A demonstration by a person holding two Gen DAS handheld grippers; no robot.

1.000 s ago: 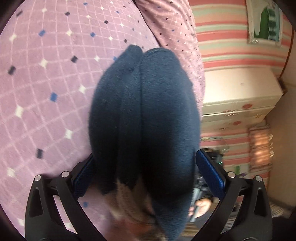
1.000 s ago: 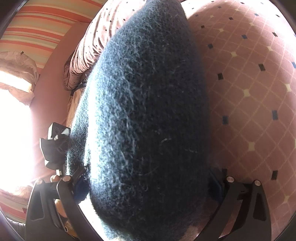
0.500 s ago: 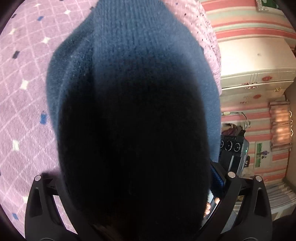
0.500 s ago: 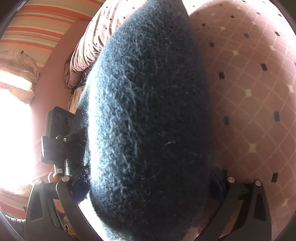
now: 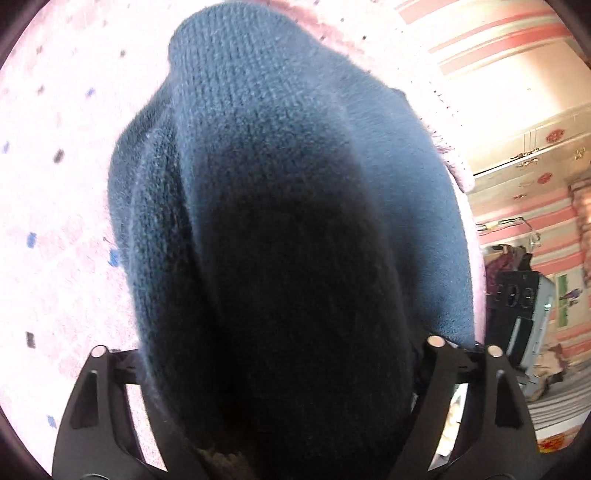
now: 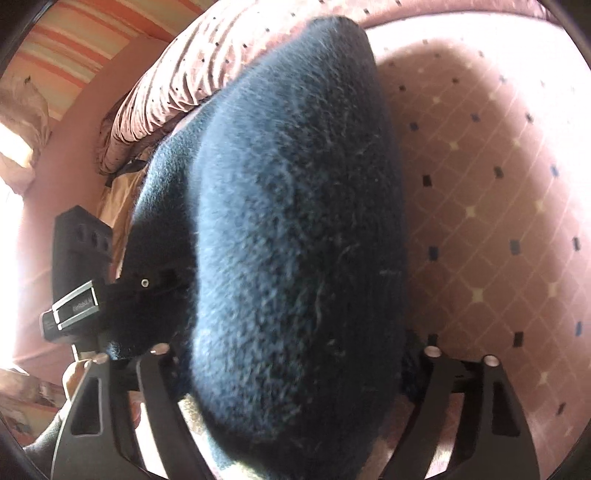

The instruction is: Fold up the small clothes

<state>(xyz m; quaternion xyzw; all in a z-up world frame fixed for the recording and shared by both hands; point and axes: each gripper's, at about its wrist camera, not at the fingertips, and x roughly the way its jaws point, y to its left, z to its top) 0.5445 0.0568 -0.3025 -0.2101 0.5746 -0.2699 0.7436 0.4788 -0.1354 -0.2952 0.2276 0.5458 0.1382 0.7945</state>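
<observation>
A dark navy knitted garment point(image 5: 280, 229) fills the left wrist view and drapes over my left gripper point(image 5: 280, 347), which is shut on its bunched cloth. The fingertips are hidden under the knit. The same navy garment point(image 6: 295, 236) fills the right wrist view and hangs over my right gripper point(image 6: 291, 354), which is also shut on it. Both grippers hold it above a pink bedspread point(image 5: 55, 184) with small diamond marks, which also shows in the right wrist view point(image 6: 498, 184). The other gripper's black body point(image 6: 85, 280) shows at the left of the right wrist view.
A dotted pink pillow or quilt point(image 6: 192, 77) lies at the far side of the bed. A white cabinet point(image 5: 524, 122) and striped wall point(image 5: 491, 22) stand to the right. Another dark device point(image 5: 524, 306) sits low at the right.
The garment has risen and spread wider over the left gripper, hiding its blue pads. The other gripper's body has come closer in the right wrist view.
</observation>
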